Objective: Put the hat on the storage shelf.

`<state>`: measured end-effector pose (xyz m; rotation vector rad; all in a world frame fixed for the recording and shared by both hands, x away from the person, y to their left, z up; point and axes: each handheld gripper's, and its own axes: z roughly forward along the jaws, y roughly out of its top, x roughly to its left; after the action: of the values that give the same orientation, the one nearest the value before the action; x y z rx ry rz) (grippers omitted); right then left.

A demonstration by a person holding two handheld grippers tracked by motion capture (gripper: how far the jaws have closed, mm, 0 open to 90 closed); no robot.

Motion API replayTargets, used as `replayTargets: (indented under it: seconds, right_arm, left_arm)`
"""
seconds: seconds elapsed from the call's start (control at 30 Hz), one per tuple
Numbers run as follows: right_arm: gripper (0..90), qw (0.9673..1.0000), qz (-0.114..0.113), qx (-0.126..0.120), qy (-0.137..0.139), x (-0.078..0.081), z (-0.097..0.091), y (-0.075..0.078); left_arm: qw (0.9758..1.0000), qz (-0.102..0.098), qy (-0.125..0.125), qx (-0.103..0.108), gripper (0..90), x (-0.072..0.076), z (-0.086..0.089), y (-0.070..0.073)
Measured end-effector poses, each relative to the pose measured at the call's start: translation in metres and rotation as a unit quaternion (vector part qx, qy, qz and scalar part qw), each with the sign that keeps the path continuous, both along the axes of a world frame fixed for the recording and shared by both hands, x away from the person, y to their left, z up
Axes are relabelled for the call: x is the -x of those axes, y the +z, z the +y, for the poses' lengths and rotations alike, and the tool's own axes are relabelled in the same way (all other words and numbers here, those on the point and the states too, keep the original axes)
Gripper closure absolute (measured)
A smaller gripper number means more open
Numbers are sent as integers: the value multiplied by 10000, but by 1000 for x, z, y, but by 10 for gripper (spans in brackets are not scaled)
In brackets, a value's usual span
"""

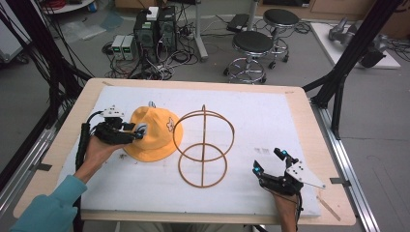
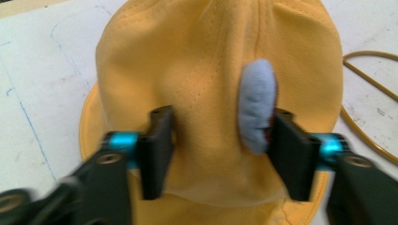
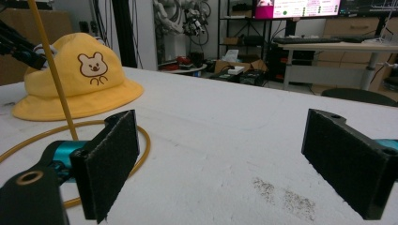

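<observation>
High view: a yellow bucket hat [image 1: 152,135] lies brim-down on the left part of a white-covered worktop [image 1: 270,121], touching a brown wire stand [image 1: 203,147] of two rings on an upright rod. The hat's soft fabric shows stitched seams, a small bear face on one side and a pale blue fuzzy ear [image 2: 256,105]. The left hand-held gripper [image 2: 218,147] has its jaws spread around the hat's crown, one beside the ear, not squeezing. The right hand-held gripper [image 1: 270,162] rests near the worktop's front right, jaws wide apart, grasping nothing.
</observation>
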<state>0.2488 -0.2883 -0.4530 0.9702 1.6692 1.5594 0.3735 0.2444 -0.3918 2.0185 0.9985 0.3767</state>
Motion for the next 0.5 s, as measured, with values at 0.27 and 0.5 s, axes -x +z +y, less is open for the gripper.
replayTargets:
  seconds: [0.27,0.5]
  right_arm:
    - [104,10000,-3,-2,-21,0,0,0]
    - [104,10000,-6,0,-15,0,0,0]
  left_arm:
    - [9999,10,-117,75,801,-2,-3,-5]
    - [9999,21,-86,100,830,-1,-2,-4]
